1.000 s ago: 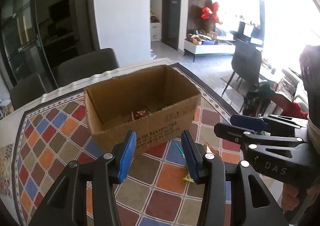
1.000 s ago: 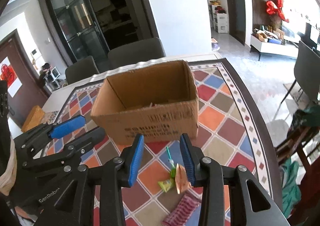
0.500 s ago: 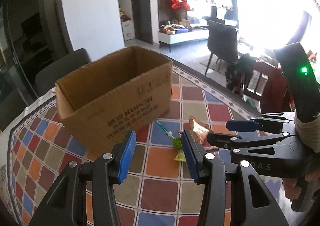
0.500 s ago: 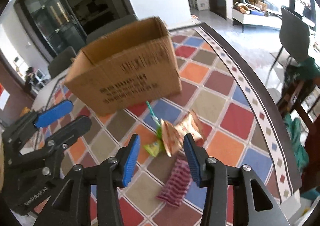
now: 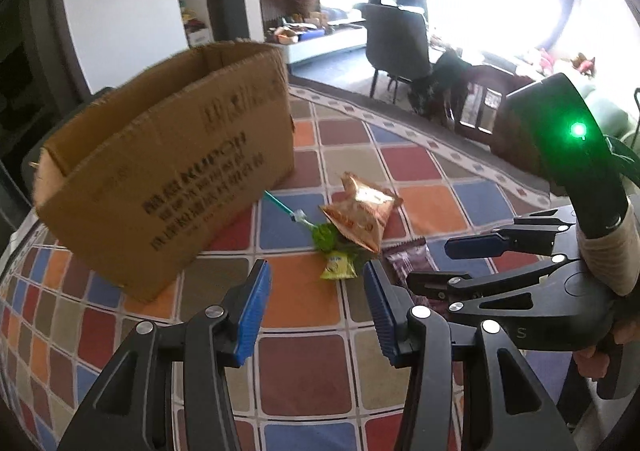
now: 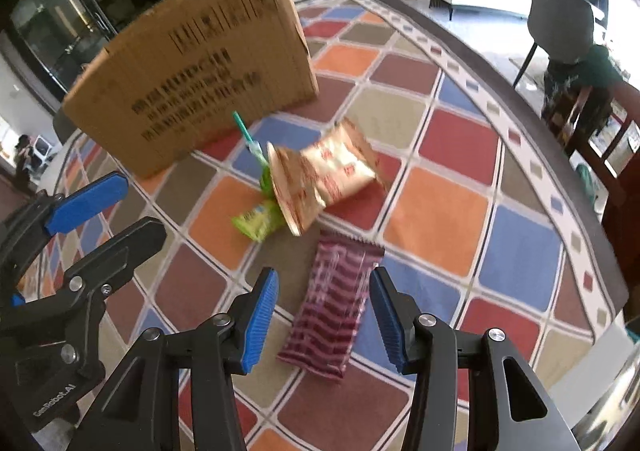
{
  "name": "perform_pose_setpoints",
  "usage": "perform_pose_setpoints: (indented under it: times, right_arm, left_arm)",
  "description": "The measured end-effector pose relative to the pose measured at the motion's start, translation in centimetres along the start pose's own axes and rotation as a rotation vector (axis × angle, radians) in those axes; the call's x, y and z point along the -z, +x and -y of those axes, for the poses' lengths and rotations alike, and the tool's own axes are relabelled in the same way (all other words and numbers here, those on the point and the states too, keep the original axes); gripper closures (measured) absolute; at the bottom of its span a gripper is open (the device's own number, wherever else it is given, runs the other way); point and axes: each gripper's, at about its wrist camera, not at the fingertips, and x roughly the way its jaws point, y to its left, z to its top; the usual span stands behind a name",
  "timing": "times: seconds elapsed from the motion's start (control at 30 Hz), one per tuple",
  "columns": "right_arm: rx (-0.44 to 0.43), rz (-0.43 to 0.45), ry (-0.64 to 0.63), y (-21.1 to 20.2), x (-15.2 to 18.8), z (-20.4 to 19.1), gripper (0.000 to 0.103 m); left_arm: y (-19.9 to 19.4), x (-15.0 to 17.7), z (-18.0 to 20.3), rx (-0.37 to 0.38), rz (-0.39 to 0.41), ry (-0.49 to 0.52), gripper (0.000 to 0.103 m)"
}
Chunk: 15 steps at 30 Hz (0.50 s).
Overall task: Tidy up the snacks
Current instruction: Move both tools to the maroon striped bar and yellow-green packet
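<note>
Both of my grippers have dropped lower and closer to the tabletop over the last second, so the snacks that sat small ahead of me now fill the space in front of my right fingers. My right gripper (image 6: 323, 321) is spread wide and grasping nothing; its blue pads (image 6: 258, 325) stand either side of the maroon striped foil wrapper (image 6: 335, 311), which lies flat on the chequered multicoloured tablecloth (image 6: 432, 223), and I cannot tell whether they touch it. My left gripper (image 5: 316, 313) is likewise released and empty, hovering short of the small yellow-green sachet (image 5: 338, 266).

Just beyond lie the crinkled orange-gold snack bag (image 6: 324, 175) and the green lollipop with a teal stick (image 5: 316, 231), bunched together and touching. Behind them stands the open brown cardboard box (image 5: 168, 179), near the pile.

I judge this the reach-in before a pick: no snack from this pile is lifted yet. Next I should settle my right pads across the wrapper's narrow width, close gently, then carry it over the box rim.
</note>
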Motion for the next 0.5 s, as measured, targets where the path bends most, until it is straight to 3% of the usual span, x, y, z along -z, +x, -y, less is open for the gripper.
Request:
perform_pose_setpoints:
  times: [0.17, 0.5]
  right_arm:
    - [-0.008, -0.021, 0.033, 0.8, 0.7, 0.1, 0.048]
    - [0.062, -0.026, 0.006, 2.3, 1.3, -0.4, 0.048]
  left_arm:
    - [1.4, 0.7, -0.3, 0.042, -0.021, 0.004, 0.056]
    - [3.5, 0.8, -0.8, 0.088, -0.052, -0.009, 0.056]
